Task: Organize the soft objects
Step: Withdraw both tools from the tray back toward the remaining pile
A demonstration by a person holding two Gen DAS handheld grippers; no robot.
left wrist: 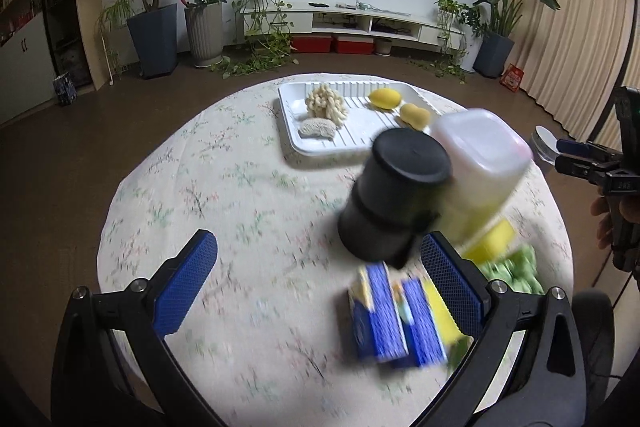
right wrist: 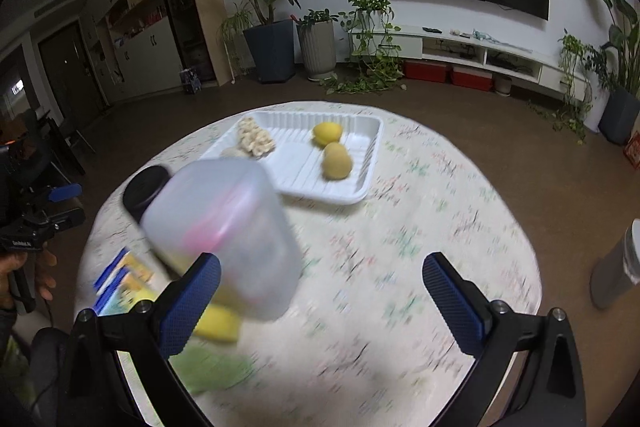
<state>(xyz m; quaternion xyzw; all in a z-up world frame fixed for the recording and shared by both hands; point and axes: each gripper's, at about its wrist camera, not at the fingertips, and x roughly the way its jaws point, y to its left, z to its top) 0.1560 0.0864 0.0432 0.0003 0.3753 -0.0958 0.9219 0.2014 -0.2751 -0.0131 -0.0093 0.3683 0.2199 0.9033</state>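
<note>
Sorting underway: tray (left wrist: 296, 143) holds four soft items; both grippers (left wrist: 316, 267) (right wrist: 320, 291) gape empty; yellow sponge (left wrist: 490, 241) near table's front edge wants grasping next.

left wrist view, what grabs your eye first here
A black cylinder and a translucent plastic jar loom blurred in the middle, just ahead of the open left tongs. Behind them, a white tray holds a cream knotted toy and two yellow soft pieces on the floral tablecloth.

Left gripper (left wrist: 320, 287) fingers spread wide, empty; right gripper (right wrist: 322, 307) likewise, both angled downward.
</note>
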